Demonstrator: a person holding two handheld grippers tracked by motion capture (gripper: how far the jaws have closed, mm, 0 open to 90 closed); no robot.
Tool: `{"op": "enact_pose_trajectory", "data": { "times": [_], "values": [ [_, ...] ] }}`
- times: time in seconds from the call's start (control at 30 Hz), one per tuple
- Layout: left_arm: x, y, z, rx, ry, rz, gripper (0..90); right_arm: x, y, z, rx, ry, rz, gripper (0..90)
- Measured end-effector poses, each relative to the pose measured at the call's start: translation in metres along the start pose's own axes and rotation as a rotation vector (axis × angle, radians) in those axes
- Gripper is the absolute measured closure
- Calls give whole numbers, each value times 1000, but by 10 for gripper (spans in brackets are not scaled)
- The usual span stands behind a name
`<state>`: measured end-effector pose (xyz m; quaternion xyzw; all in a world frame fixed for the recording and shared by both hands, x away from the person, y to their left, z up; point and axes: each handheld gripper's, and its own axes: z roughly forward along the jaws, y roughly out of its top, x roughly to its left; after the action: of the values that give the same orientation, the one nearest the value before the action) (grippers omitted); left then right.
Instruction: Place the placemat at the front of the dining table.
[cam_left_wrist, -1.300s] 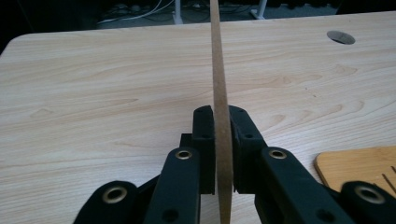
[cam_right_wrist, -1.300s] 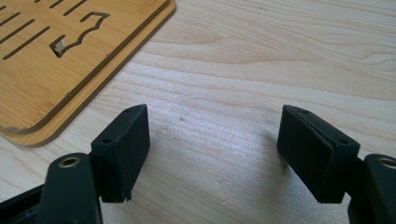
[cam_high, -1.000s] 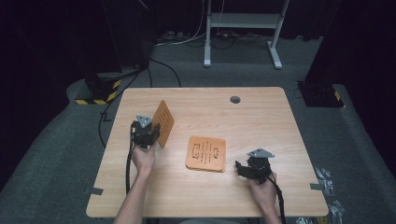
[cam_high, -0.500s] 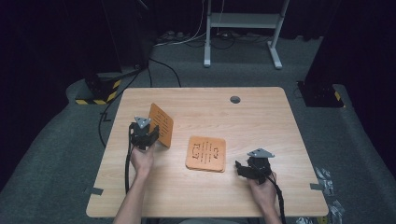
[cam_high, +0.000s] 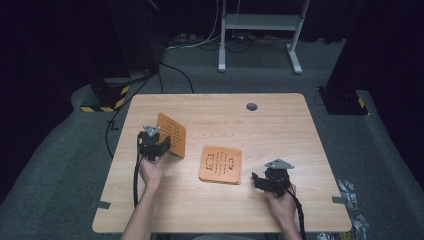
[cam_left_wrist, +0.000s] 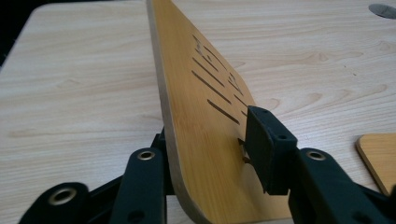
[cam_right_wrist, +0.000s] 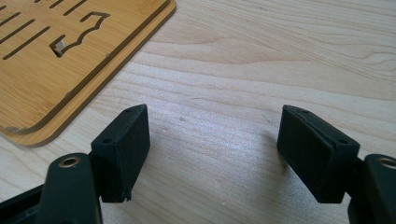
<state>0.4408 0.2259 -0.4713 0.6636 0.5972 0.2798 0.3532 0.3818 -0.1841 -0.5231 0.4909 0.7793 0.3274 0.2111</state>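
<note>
A thin orange bamboo board (cam_high: 171, 134) with cut slots stands on edge on the table, leaning to the right. It is between the jaws of my left gripper (cam_high: 159, 142). The jaws have just been opening, and in the left gripper view the board (cam_left_wrist: 196, 116) leans toward the right pad (cam_left_wrist: 264, 140) while the left jaw stands behind it. Two more slotted boards (cam_high: 220, 165) lie stacked flat at the table's middle. My right gripper (cam_high: 259, 181) rests to their right, jaws apart with nothing between them (cam_right_wrist: 215, 135), and the stack's corner (cam_right_wrist: 46, 70) lies just ahead and to the left.
The wooden table (cam_high: 280, 130) has a round grey grommet (cam_high: 251, 106) near its far edge. Tape tabs stick to its front corners. Behind the table are a white stand (cam_high: 260, 30), cables on the floor and a yellow-black striped block (cam_high: 102, 102).
The left gripper's jaws have spread apart around the standing board. The board has tipped further to the right. The right hand has kept still.
</note>
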Motion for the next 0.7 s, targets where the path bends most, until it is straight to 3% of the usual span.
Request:
{"op": "enact_pose_trajectory", "data": {
  "times": [0.3, 0.47, 0.7],
  "values": [
    [7, -4, 3, 22, -23, -30, 528, 0, 0, 0, 0, 0, 0, 252],
    [10, -6, 4, 42, -1, -19, 467, 0, 0, 0, 0, 0, 0, 252],
    [9, -7, 11, 51, 11, -39, 428, 0, 0, 0, -3, -2, 0, 253]
  ]
}}
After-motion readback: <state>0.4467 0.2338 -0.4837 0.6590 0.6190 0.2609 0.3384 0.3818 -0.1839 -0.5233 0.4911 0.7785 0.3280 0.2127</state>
